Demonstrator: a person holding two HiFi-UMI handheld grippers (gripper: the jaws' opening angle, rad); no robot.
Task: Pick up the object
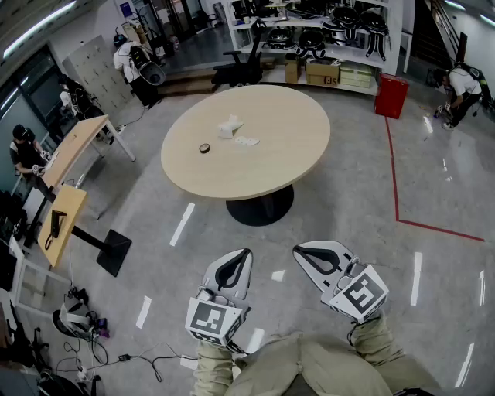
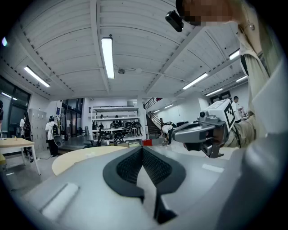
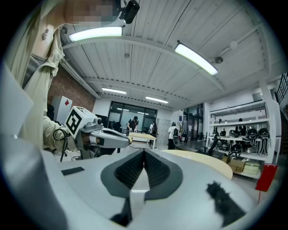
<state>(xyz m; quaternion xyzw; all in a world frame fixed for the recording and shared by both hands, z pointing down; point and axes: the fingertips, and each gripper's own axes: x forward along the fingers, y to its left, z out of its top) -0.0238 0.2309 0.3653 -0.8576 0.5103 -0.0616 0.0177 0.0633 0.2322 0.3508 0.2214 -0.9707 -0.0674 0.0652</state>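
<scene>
On the round beige table (image 1: 271,166) lie a small dark ring (image 1: 204,148), a crumpled white object (image 1: 230,126) and a flat white piece (image 1: 247,141). Both grippers hang low near the person's knees, well short of the table and touching none of these things. My left gripper (image 1: 246,252) is shut, its black pads meeting with nothing between them (image 2: 142,150). The right gripper (image 1: 297,249) is likewise shut and empty (image 3: 144,152). Each gripper view looks level across the room, shows the table's edge (image 2: 81,157) (image 3: 220,164), and catches the other gripper (image 2: 202,132) (image 3: 96,134).
A black pedestal (image 1: 260,205) carries the table. Wooden desks (image 1: 73,151) with people stand at the left, and cables and gear (image 1: 73,321) lie on the floor. Behind the table are an office chair (image 1: 240,69), shelves of helmets (image 1: 332,23) and a red bin (image 1: 391,95).
</scene>
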